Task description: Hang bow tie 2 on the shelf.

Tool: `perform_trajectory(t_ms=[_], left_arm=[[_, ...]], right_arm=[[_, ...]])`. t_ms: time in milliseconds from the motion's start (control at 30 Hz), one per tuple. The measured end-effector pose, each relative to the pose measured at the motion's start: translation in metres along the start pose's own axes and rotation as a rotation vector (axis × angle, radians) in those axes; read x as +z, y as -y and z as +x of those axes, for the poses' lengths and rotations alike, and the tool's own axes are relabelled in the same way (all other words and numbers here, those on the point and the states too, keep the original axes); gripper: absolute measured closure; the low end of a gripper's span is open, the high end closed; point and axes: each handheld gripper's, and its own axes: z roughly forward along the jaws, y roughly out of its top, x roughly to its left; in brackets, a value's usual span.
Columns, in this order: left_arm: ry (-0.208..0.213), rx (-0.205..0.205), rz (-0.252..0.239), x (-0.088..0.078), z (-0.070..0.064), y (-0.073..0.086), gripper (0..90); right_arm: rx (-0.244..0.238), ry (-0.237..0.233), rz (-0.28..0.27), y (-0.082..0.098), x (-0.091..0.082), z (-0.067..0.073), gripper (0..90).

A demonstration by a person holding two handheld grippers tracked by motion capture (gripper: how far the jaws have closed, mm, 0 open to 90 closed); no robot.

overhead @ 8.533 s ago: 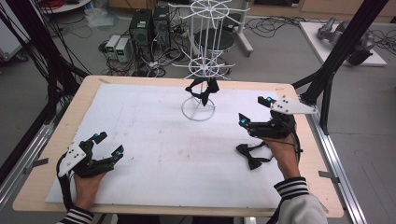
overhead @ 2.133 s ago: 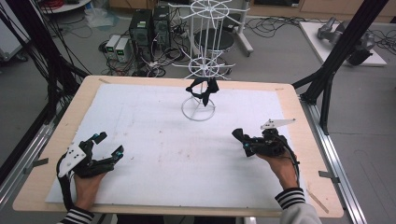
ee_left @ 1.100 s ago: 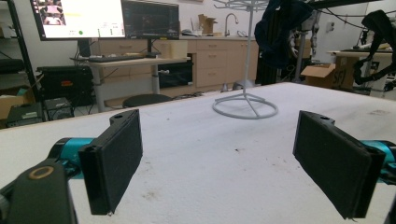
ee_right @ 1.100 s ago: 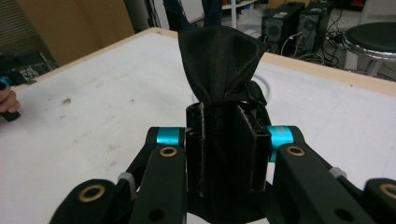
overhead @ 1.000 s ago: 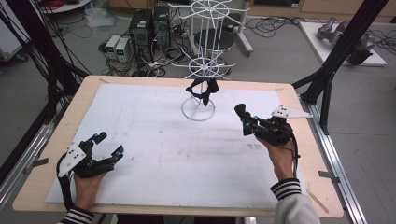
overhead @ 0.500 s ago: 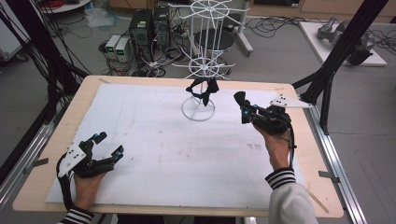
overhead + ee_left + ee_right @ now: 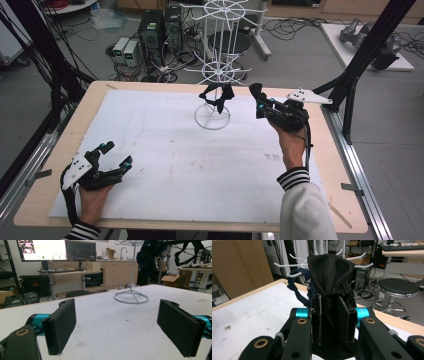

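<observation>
The black cloth (image 7: 332, 272) is sitting pinched between the closed jaws of the right gripper (image 7: 261, 102), at about three o'clock from the white wire rack (image 7: 218, 65), where another dark cloth (image 7: 217, 97) is hanging. To hang it well, the gripper should be carrying the fold above a free prong, then lowering. The left gripper (image 7: 116, 156) is resting wide open and empty at seven o'clock on the table (image 7: 165, 150).

Even, bright indoor light; soft shadows, perhaps slight blur throughout.
</observation>
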Motion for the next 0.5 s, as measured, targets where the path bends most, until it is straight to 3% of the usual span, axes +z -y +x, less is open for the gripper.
perform_trajectory(t_ms=[500], left_arm=[[0.001, 0.002, 0.001, 0.000, 0.000, 0.000, 16.2]], right_arm=[[0.003, 0.058, -0.074, -0.023, 0.016, 0.002, 75.0]])
